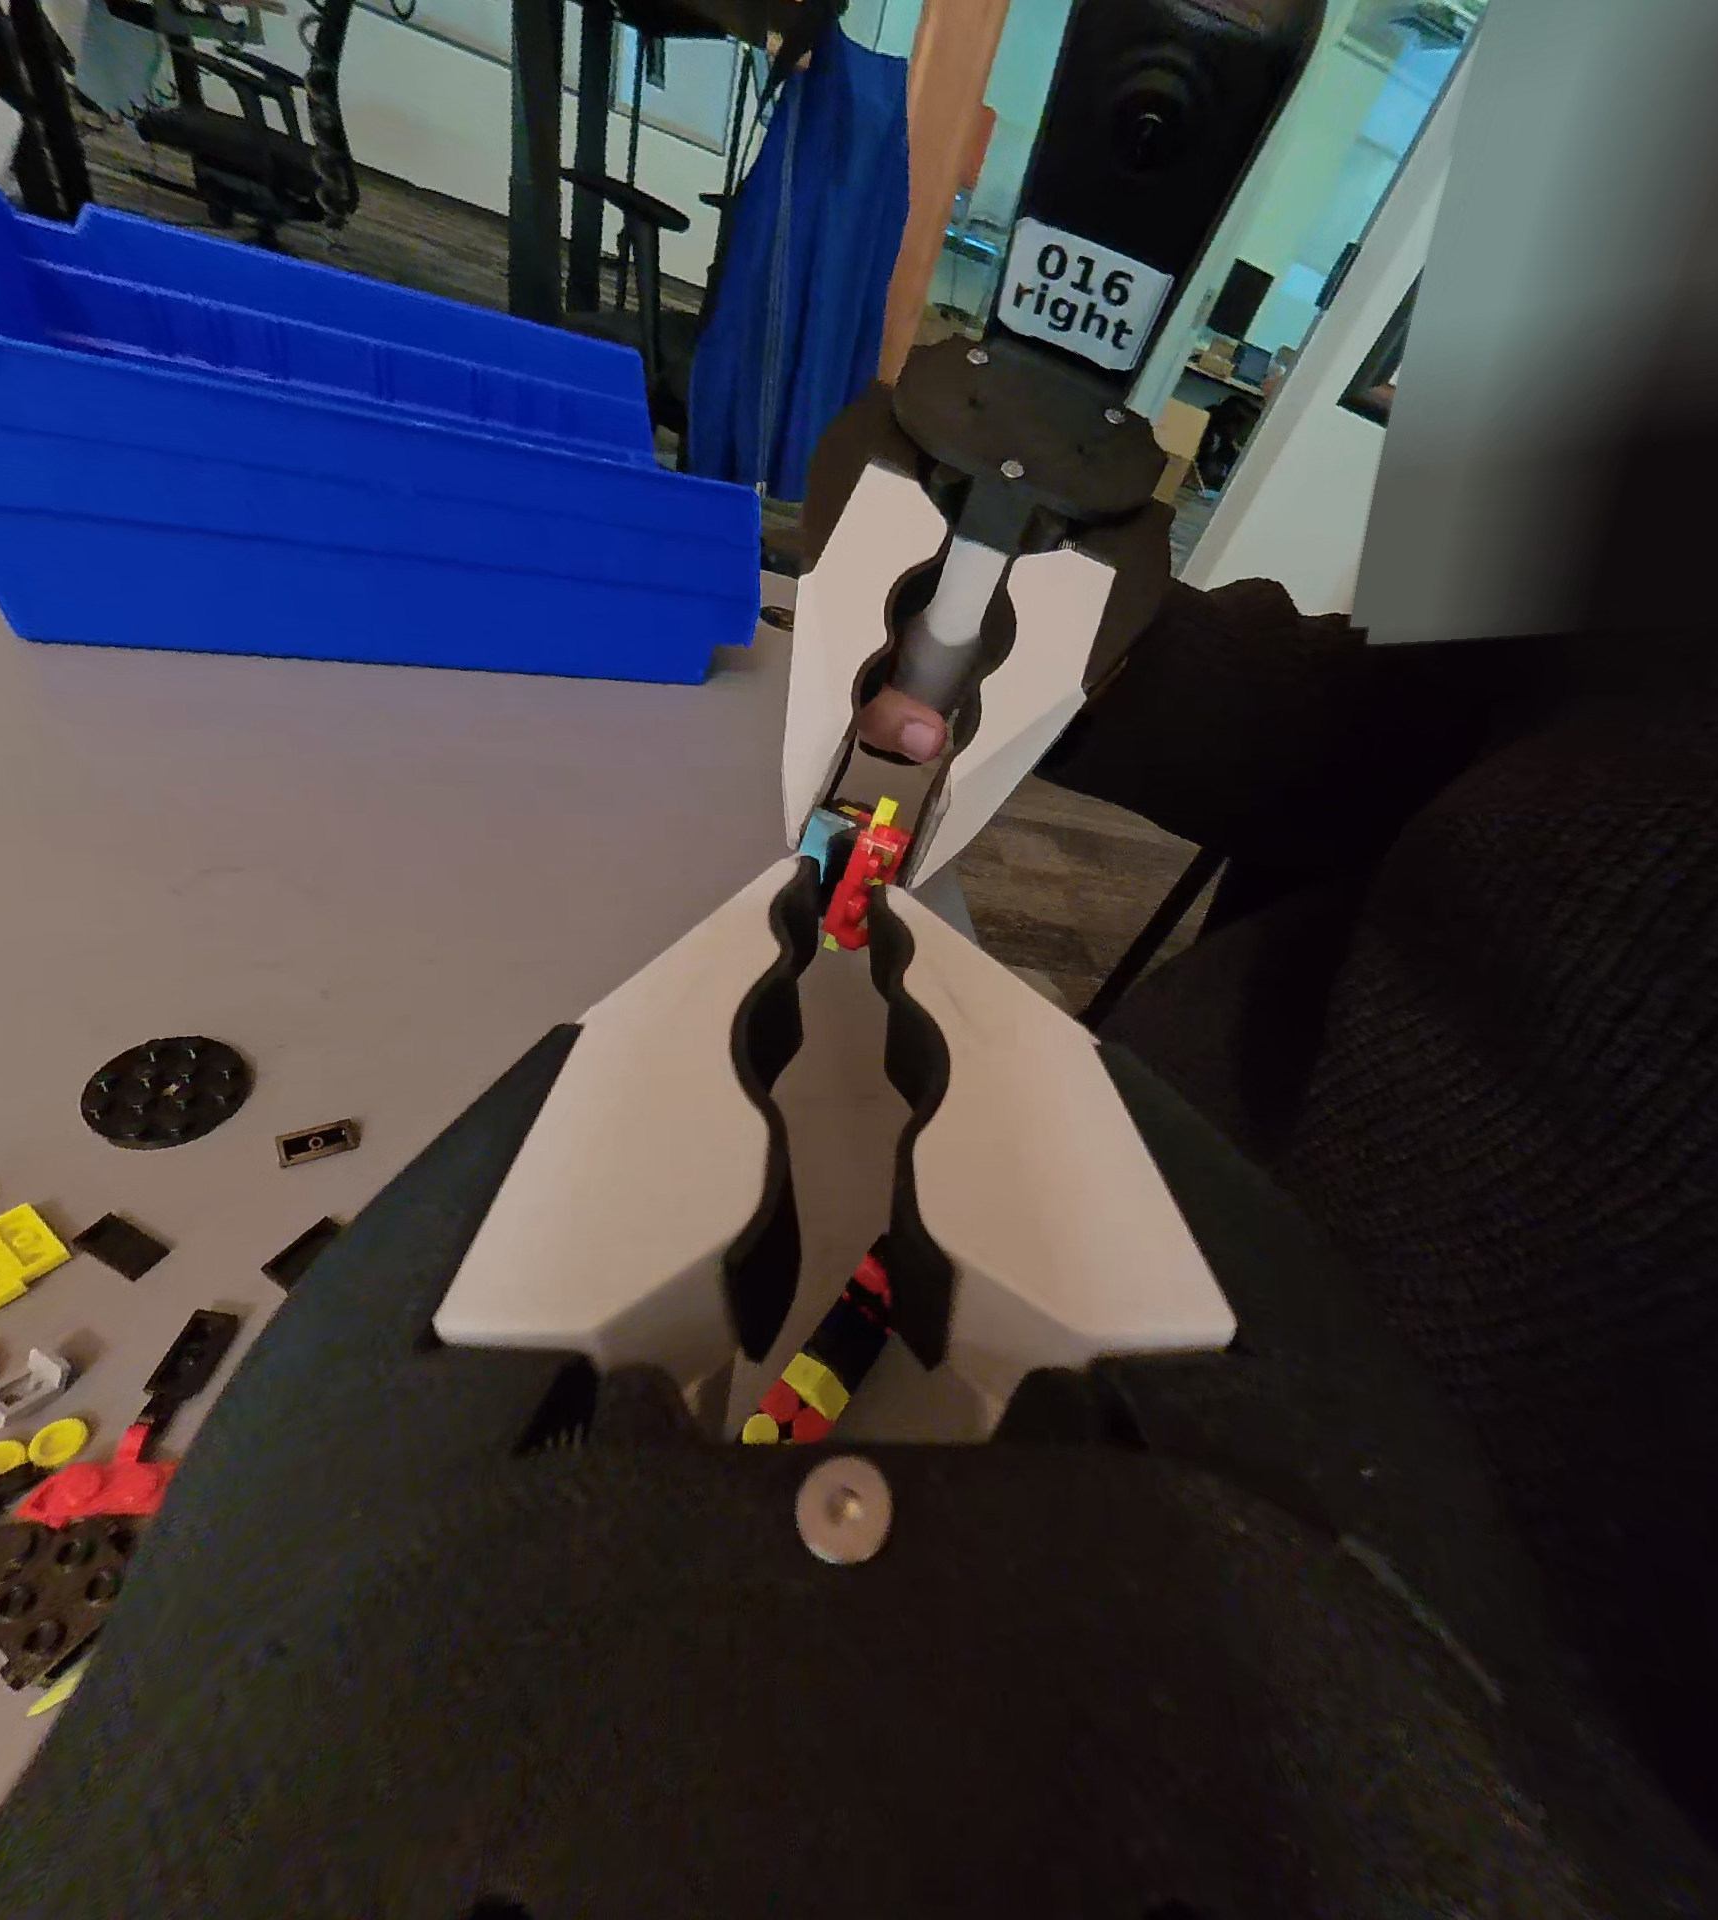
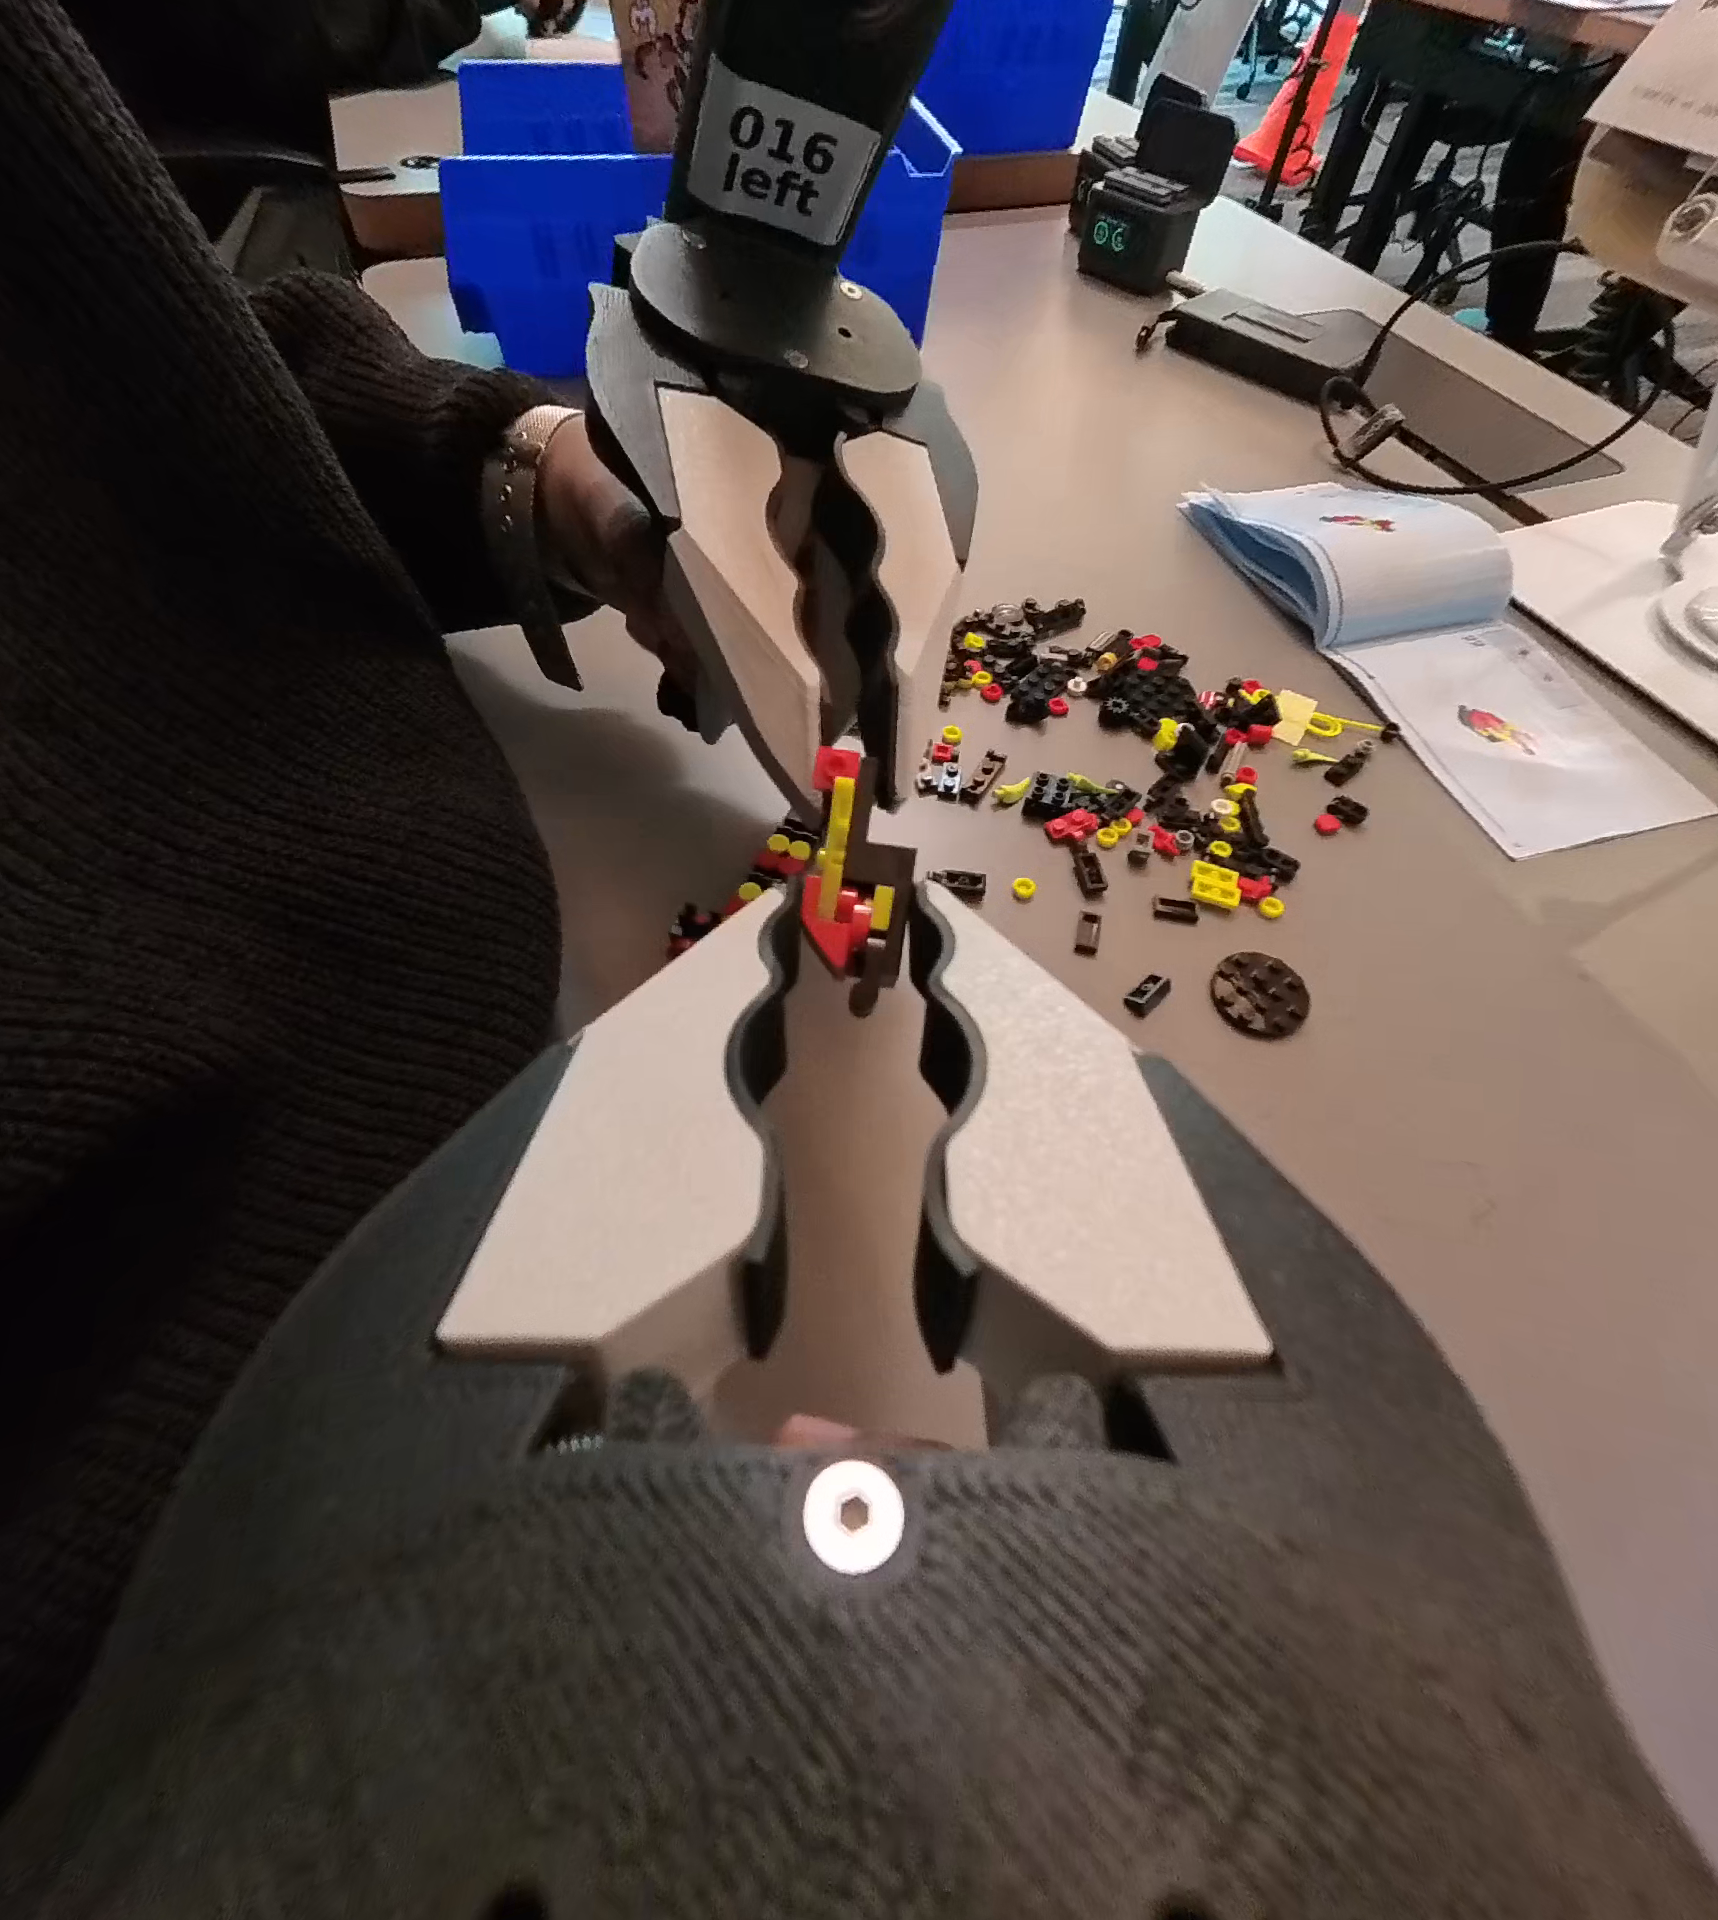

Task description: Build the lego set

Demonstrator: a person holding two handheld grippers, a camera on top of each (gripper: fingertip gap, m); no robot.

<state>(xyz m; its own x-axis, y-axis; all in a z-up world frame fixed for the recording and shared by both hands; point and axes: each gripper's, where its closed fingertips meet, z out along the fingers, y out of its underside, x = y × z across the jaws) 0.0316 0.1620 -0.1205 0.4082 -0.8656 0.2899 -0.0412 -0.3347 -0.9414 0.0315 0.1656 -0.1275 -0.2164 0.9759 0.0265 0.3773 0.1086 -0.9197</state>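
Loose bricks [image 2: 1135,758] crowd mid-table, booklet [image 2: 1395,582] beyond (blue bins [image 1: 315,436] behind)

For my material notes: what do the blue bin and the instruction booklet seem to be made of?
Blue bin: looks like rigid moulded plastic, with a uniform saturated colour, ribbed walls and a slight sheen. Instruction booklet: evidently paper, thin printed pages, fanned and curling at the fold.

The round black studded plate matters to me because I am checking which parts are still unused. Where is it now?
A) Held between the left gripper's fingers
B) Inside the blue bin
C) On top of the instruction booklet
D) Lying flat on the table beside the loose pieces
D: the round black plate lies flat on the table at the near edge of the loose pieces, clear of both grippers, which meet on the small red and yellow assembly.
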